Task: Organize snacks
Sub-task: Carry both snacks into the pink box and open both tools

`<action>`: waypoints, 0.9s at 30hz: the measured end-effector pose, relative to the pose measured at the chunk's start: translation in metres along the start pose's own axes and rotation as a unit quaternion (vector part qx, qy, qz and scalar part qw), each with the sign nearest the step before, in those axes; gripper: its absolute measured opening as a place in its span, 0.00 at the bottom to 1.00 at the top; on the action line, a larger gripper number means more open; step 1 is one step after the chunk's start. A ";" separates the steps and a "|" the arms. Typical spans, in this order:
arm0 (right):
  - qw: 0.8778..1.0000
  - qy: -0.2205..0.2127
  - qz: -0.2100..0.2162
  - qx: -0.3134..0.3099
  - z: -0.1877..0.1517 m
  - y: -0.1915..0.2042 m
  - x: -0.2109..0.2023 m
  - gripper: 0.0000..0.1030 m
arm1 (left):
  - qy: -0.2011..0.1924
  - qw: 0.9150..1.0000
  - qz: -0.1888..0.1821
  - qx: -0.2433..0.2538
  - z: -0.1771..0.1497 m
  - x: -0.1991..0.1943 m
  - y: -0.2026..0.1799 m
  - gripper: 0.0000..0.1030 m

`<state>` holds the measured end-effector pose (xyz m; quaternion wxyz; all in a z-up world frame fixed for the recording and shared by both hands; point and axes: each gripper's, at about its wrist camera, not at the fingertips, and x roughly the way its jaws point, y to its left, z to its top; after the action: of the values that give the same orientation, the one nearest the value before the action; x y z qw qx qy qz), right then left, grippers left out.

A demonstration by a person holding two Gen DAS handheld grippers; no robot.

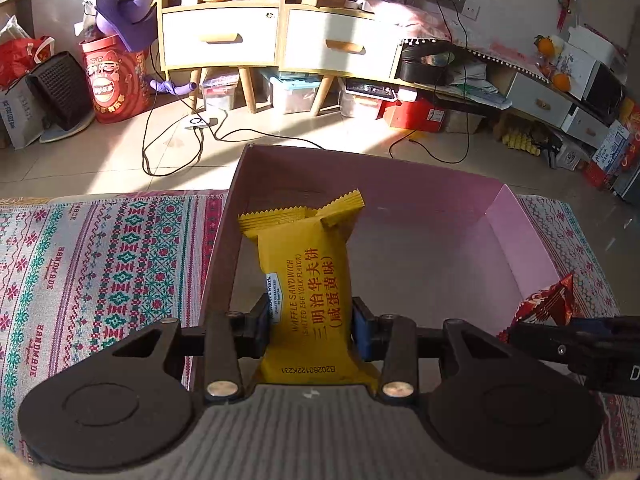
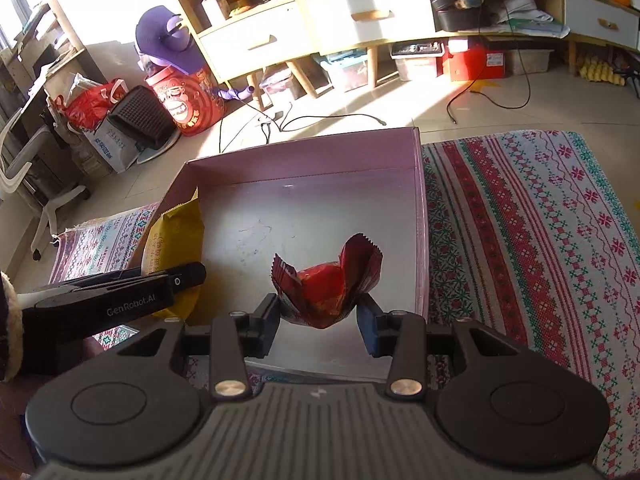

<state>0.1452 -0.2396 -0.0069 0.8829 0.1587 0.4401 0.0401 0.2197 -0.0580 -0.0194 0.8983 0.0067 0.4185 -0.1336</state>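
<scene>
My left gripper (image 1: 310, 330) is shut on a yellow waffle-sandwich packet (image 1: 306, 280) and holds it over the left side of an open pink box (image 1: 516, 228). My right gripper (image 2: 320, 320) is shut on a crumpled red snack wrapper (image 2: 326, 292) and holds it over the near right part of the same box (image 2: 304, 156). The red wrapper (image 1: 548, 304) and the right gripper's body show at the right edge of the left wrist view. The yellow packet (image 2: 176, 240) and the left gripper's body show at the left of the right wrist view.
The box lies on a patterned woven cloth (image 1: 100, 260) that also spreads to its right (image 2: 540, 240). Beyond it is tiled floor with cables (image 1: 180, 152), a red bucket (image 1: 112, 84) and white cabinets with drawers (image 1: 224, 36).
</scene>
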 end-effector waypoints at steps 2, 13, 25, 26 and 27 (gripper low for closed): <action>1.000 0.006 -0.004 0.001 -0.001 0.000 0.001 0.38 | 0.007 1.000 0.008 0.006 -0.003 -0.004 0.000 0.45; 0.999 0.035 -0.022 -0.021 -0.011 0.008 0.002 0.38 | 0.044 0.999 0.024 -0.004 -0.021 -0.022 0.007 0.45; 1.000 0.013 -0.009 -0.014 -0.011 0.013 -0.014 0.62 | 0.020 1.000 0.001 -0.005 -0.026 -0.038 0.006 0.70; 1.000 0.003 -0.006 -0.012 -0.009 0.013 -0.017 0.64 | 0.013 1.000 0.000 -0.004 -0.025 -0.042 0.004 0.75; 1.000 -0.002 -0.006 -0.011 -0.009 0.014 -0.021 0.65 | 0.008 1.000 -0.002 -0.002 -0.024 -0.045 0.003 0.76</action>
<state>0.1265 -0.2292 0.0087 0.8857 0.1465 0.4387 0.0395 0.1744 -0.0414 -0.0015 0.8949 0.0049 0.4255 -0.1343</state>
